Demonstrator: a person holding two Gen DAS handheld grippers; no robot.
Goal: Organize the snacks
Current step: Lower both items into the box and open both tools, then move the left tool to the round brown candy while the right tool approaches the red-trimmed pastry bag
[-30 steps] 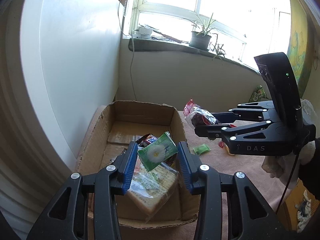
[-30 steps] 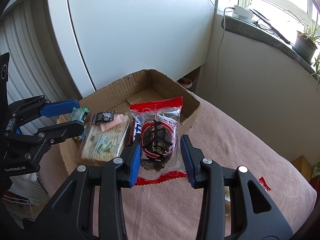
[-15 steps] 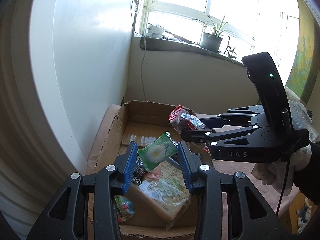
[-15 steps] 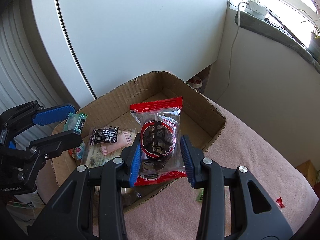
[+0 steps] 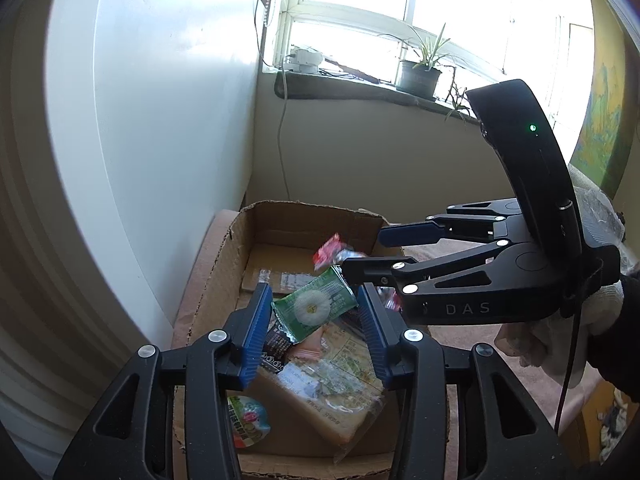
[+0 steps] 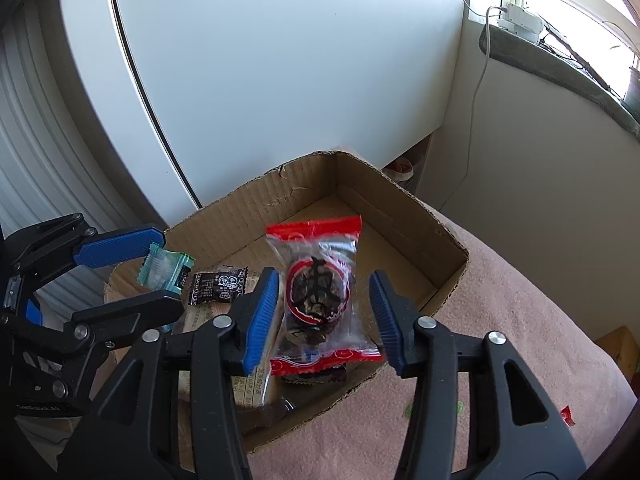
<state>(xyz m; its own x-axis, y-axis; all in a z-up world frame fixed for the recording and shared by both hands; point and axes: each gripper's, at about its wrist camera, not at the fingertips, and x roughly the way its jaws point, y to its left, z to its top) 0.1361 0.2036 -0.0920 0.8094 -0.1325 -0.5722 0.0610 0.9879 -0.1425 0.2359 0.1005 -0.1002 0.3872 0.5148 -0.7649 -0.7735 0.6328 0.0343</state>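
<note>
An open cardboard box (image 5: 224, 264) (image 6: 304, 184) stands on a pink-covered surface and holds several snacks. My left gripper (image 5: 314, 316) is over the box, its jaws spread, and a green packet with a white flower (image 5: 316, 308) (image 6: 164, 270) sits loose between them. My right gripper (image 6: 322, 310) is over the box too, with its jaws spread. A red and clear packet with a dark snack (image 6: 320, 292) (image 5: 332, 250) hangs free between the jaws, blurred.
In the box lie a large clear-wrapped biscuit pack (image 5: 336, 392), a black candy (image 6: 218, 286) and a round colourful sweet (image 5: 248, 420). Small green (image 6: 434, 410) and red (image 6: 568, 422) wrappers lie on the pink cloth (image 6: 520, 320). A white panel and a windowsill wall stand behind the box.
Both grippers moved over the box. Both opened: the red packet and the green packet are let go and no longer pinched.
</note>
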